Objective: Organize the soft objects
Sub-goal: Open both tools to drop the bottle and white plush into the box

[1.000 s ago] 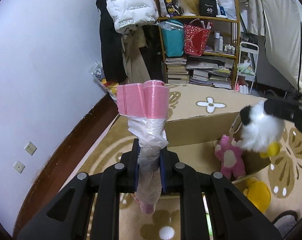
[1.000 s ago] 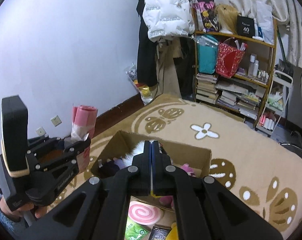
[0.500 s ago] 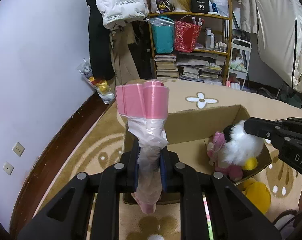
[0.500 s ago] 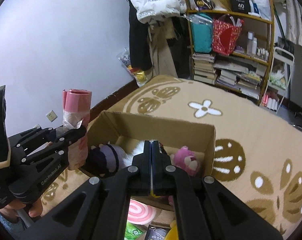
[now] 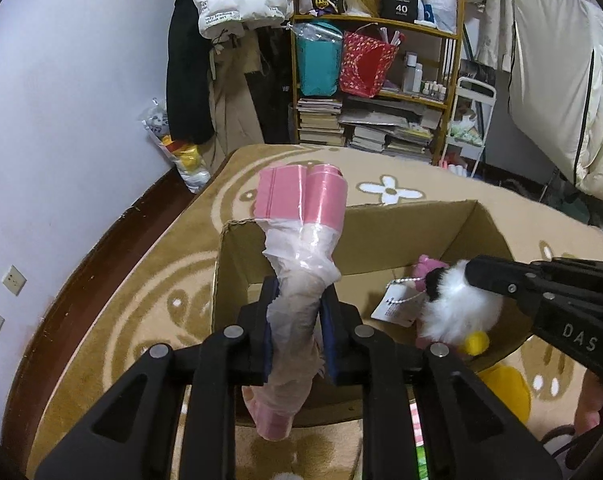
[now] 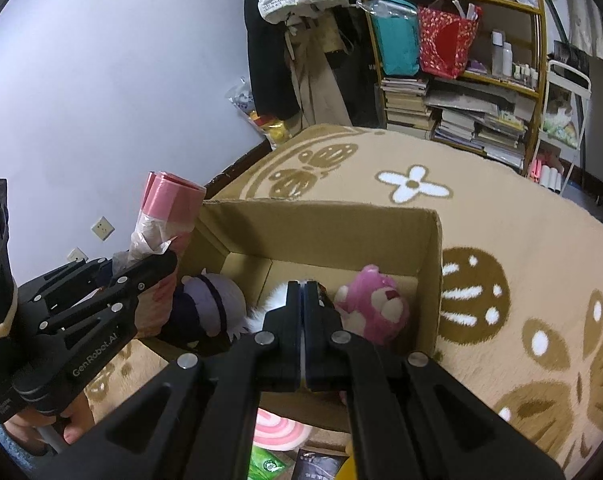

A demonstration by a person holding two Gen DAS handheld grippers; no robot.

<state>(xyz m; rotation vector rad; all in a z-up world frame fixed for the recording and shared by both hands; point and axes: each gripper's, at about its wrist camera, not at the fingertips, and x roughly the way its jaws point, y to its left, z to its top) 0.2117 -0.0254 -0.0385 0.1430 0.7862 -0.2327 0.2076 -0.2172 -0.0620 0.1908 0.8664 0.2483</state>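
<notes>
— Both grippers have dropped toward the cardboard box (image 6: 321, 232); the left gripper's (image 5: 299, 336) jaws have just been easing apart, though the roll of pink bags (image 5: 301, 264) sits between them.

— And the right gripper (image 6: 303, 328)?

— Clamped on the fluffy white toy (image 5: 457, 312), low inside the box, beside the pink plush (image 6: 371, 306) and purple doll (image 6: 211, 304).

— Remaining?

— Release both, I'd judge; a yellow toy (image 5: 501, 392) lies outside.

I see the cardboard box (image 6: 325, 232) on the rug (image 6: 501, 208). Inside it, the bear plush (image 6: 375, 306) sits right of the doll (image 6: 209, 304). The bookshelf (image 6: 481, 80) stands behind.
</notes>
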